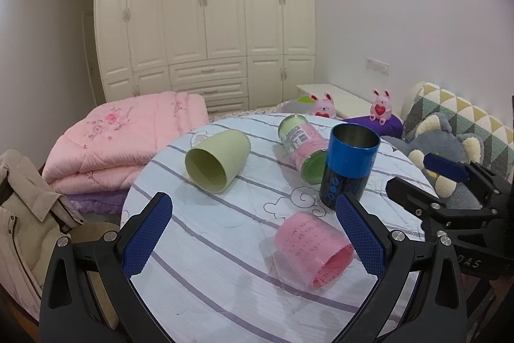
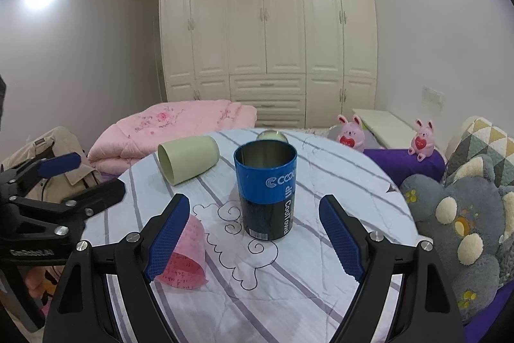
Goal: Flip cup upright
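Note:
A blue and black can-shaped cup (image 1: pixel 348 164) (image 2: pixel 266 190) stands upright, mouth up, on the round table (image 1: pixel 225 246) (image 2: pixel 305 272). A pale green cup (image 1: pixel 217 161) (image 2: pixel 188 158) lies on its side at the back left. A pink cup (image 1: pixel 313 249) (image 2: pixel 186 256) lies on its side near the front. My left gripper (image 1: pixel 253 233) is open and empty, just left of the pink cup. My right gripper (image 2: pixel 253 237) is open and empty, with the blue cup standing just beyond its fingers.
A clear jar with a green lid (image 1: pixel 302 147) lies on its side behind the blue cup. A folded pink quilt (image 1: pixel 128 140) lies back left, a beige jacket (image 1: pixel 29 214) left, and grey plush toys (image 2: pixel 459 214) right. A white wardrobe (image 2: pixel 266 31) fills the back wall.

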Demonstrator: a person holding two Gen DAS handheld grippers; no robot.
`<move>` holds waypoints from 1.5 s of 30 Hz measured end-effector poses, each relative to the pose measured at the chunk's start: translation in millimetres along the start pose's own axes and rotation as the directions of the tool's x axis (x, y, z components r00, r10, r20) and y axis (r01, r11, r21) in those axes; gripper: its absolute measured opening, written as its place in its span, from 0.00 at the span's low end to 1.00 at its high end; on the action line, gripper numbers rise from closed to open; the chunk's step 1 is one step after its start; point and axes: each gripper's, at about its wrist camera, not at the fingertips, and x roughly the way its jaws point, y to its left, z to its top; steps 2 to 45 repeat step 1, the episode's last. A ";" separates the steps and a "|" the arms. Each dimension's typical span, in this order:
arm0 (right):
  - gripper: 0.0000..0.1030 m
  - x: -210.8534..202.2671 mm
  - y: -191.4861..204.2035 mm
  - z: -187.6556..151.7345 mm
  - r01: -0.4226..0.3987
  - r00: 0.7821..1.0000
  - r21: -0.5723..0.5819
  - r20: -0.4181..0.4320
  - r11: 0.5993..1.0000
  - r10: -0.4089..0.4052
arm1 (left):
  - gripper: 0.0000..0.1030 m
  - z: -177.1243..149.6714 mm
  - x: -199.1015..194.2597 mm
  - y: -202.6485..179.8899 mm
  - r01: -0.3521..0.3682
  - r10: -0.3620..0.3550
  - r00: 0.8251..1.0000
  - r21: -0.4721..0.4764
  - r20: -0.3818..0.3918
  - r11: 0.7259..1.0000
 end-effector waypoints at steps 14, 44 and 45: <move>0.82 4.0 0.1 -0.1 -0.003 1.000 0.004 -0.006 1.000 0.003 | 1.00 0.4 2.0 3.3 0.000 0.000 1.000 -0.007 -0.003 1.000; 0.82 4.0 0.1 -0.1 -0.003 1.000 0.004 -0.006 1.000 0.003 | 1.00 0.4 2.0 3.3 0.000 0.000 1.000 -0.007 -0.003 1.000; 0.82 4.0 0.1 -0.1 -0.003 1.000 0.004 -0.006 1.000 0.003 | 1.00 0.4 2.0 3.3 0.000 0.000 1.000 -0.007 -0.003 1.000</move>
